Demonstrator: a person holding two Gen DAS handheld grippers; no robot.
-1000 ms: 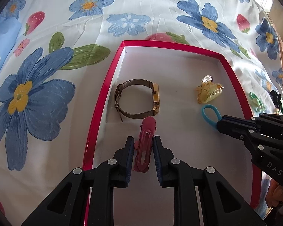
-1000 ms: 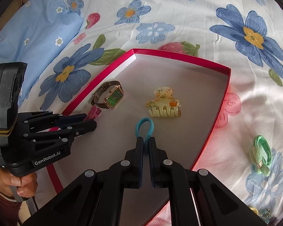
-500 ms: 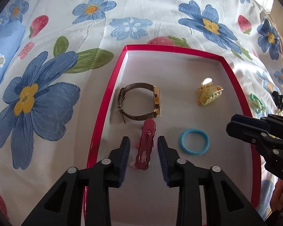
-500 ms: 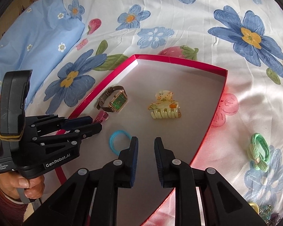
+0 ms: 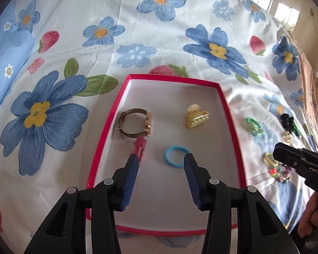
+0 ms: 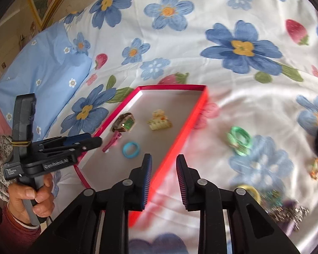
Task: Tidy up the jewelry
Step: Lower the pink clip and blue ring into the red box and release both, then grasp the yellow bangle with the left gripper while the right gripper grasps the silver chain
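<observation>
Left wrist view: left gripper [image 5: 161, 160] gapes wide, empty, over the red tray [image 5: 231, 116]; right gripper [image 6: 164, 162], also wide and empty, straddles its rim.

wrist views downward, sharing red tray [image 5: 226, 114]

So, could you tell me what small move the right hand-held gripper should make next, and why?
Probably swing right and down toward the green hair tie on the bedsheet. The right hand-held gripper is open and empty above the red tray's edge; the watch, yellow claw clip, pink clip and blue hair tie already lie inside.
</observation>
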